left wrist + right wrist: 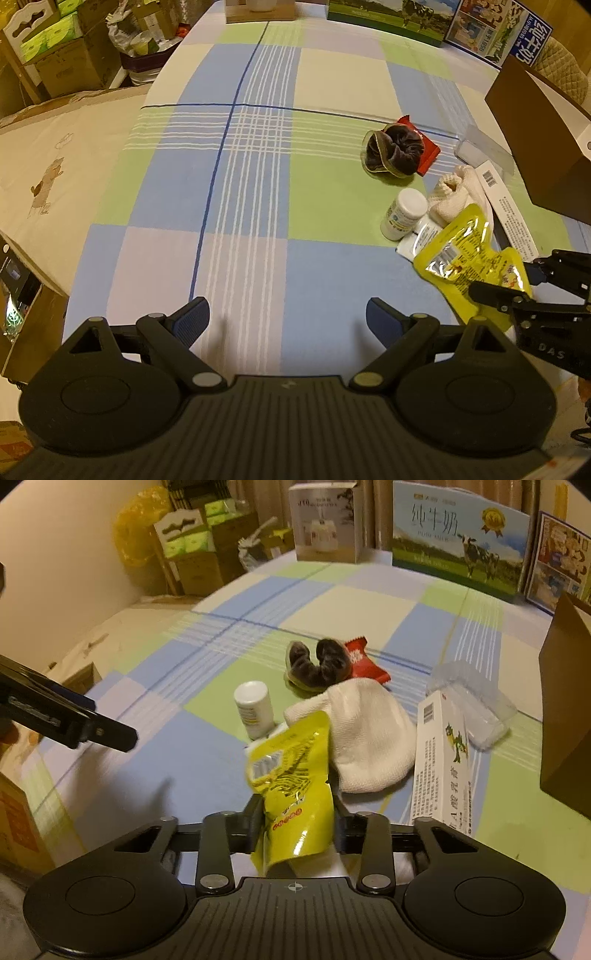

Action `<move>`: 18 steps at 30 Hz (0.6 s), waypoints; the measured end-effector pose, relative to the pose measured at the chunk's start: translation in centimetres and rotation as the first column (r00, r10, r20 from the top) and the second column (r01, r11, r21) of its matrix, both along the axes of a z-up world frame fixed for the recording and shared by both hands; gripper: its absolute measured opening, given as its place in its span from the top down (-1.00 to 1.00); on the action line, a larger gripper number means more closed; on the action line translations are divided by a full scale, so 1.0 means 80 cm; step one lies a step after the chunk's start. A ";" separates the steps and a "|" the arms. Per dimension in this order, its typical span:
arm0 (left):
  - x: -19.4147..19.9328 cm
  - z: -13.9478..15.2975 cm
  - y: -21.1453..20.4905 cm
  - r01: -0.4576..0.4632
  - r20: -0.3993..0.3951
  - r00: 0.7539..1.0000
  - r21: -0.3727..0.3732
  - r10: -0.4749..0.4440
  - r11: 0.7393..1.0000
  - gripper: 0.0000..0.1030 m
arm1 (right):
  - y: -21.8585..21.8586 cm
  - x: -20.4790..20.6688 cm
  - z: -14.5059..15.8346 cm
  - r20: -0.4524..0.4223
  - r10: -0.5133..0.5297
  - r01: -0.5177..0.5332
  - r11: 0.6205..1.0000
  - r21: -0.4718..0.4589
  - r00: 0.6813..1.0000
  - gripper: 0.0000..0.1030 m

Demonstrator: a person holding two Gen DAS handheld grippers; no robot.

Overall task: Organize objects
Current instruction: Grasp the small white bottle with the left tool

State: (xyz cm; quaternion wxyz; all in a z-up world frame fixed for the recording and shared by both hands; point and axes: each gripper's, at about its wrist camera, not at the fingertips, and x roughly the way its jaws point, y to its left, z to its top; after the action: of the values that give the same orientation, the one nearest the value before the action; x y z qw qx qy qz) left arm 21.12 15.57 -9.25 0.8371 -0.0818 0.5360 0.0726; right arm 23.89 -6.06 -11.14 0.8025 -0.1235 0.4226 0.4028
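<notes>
My right gripper [297,823] is shut on a yellow snack pouch [291,775], its pads pressing the lower part from both sides. The pouch stands up from the jaws, tilted over a pile of items. In the left wrist view the same pouch [461,251] shows at the right with the right gripper [517,288] on it. The left gripper [288,317] hangs open over bare checked tablecloth [258,184], nothing between its blue pads. The pile holds a white pill bottle [255,709], a white cloth [369,738], a dark scrunchie [314,664], a red wrapper [364,661] and a long white box [439,760].
A brown paper bag [569,709] stands at the right edge, with a clear plastic tray [476,705] beside it. Milk cartons [458,542] and a white product box [325,528] line the table's far side. Cardboard boxes [192,554] are stacked off the table to the left.
</notes>
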 end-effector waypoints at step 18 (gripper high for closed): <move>0.031 0.000 -0.045 0.193 0.082 0.978 0.021 -0.194 0.981 -0.61 | -0.092 -0.005 0.072 -0.004 -0.293 0.290 0.944 0.155 0.956 0.65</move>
State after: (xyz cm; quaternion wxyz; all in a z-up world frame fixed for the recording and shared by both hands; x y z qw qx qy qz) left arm 23.60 11.93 -9.22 0.8624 -0.0270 0.5055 -0.0093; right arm 23.50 -13.46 -5.42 0.8643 -0.0010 0.3961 0.3102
